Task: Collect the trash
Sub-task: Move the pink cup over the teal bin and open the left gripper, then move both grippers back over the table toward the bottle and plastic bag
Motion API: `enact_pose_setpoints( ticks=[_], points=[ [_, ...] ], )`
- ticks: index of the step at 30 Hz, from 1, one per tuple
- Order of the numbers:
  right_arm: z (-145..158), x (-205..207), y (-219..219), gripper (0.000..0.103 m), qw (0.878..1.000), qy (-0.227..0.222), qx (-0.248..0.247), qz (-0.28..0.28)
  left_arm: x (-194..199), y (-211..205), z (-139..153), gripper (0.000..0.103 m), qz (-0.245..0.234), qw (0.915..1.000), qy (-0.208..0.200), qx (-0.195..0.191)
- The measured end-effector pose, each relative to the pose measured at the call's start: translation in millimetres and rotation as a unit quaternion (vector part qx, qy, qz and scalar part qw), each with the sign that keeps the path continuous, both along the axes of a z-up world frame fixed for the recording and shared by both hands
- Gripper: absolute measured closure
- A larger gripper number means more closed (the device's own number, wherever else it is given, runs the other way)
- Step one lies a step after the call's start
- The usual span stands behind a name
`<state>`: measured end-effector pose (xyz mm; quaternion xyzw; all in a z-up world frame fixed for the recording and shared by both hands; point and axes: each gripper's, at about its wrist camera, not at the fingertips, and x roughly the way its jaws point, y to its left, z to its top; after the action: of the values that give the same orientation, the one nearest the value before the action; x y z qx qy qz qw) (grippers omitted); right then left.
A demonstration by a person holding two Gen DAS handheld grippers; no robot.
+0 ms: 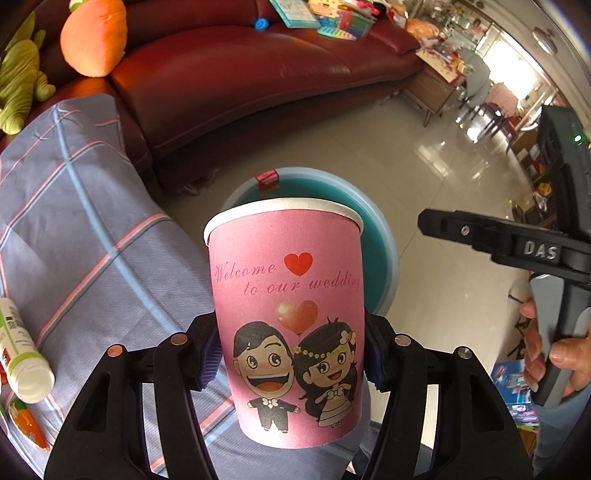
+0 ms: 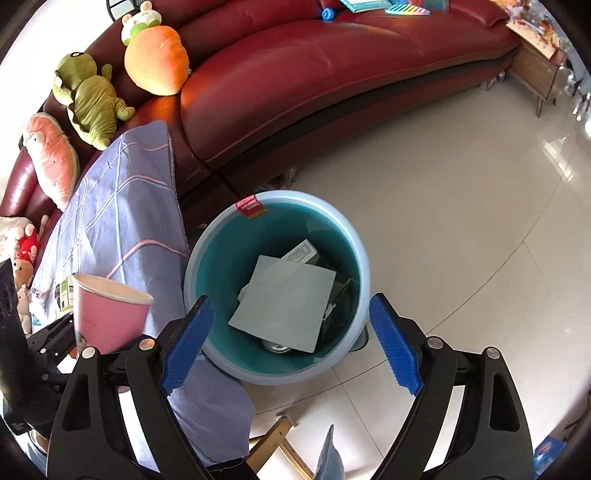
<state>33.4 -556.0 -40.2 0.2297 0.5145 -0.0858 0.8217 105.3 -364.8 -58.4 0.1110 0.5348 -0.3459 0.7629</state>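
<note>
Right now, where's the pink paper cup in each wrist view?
Left wrist view: pink paper cup centre, upright, clamped in the left hand-held gripper.
Right wrist view: lower left, beside the plaid cloth.
Shared landmark: the blue bin.

Setting: home living room. Curved dark-red leather sofa point(image 2: 295, 85) spans 10 to 1 o'clock. Plush toys on its left arm: carrot point(image 2: 157, 61), green dinosaur point(image 2: 88, 99). Children's books point(image 1: 295, 13) lie on the seat cushions. Glossy pale tiled floor point(image 2: 461, 221). Wooden side cabinet point(image 1: 430, 86) at 2 o'clock; beyond it, probably dining chairs, blurred by glare.
</note>
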Motion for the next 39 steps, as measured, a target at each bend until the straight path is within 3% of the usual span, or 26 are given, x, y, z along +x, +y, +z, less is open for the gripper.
enact_pose_setpoints(
  ticks=[2,4,5,8,23,39],
  points=[
    [3,-1,-1,0.021,1.000,-0.001,-0.004,-0.003,1,-5,-1,0.037,-0.001,1.0000,0.002,0.005],
    [6,-4,-2,0.021,1.000,-0.002,-0.008,-0.007,2,-8,-2,0.013,0.003,0.9998,0.006,0.016],
    [7,-5,-2,0.021,1.000,-0.002,-0.009,-0.008,2,-8,0,0.011,0.007,0.9998,0.002,0.018],
    [7,-8,-1,0.021,1.000,0.001,-0.012,-0.011,0,-4,6,0.011,0.009,0.9998,-0.014,0.011],
    [20,-9,25,0.021,1.000,0.008,-0.023,-0.005,-6,44,14,0.008,0.038,0.9992,-0.016,0.000],
    [39,4,116,0.021,0.998,0.000,-0.039,0.059,-17,136,33,0.007,0.089,0.9955,-0.031,-0.010]
  ],
)
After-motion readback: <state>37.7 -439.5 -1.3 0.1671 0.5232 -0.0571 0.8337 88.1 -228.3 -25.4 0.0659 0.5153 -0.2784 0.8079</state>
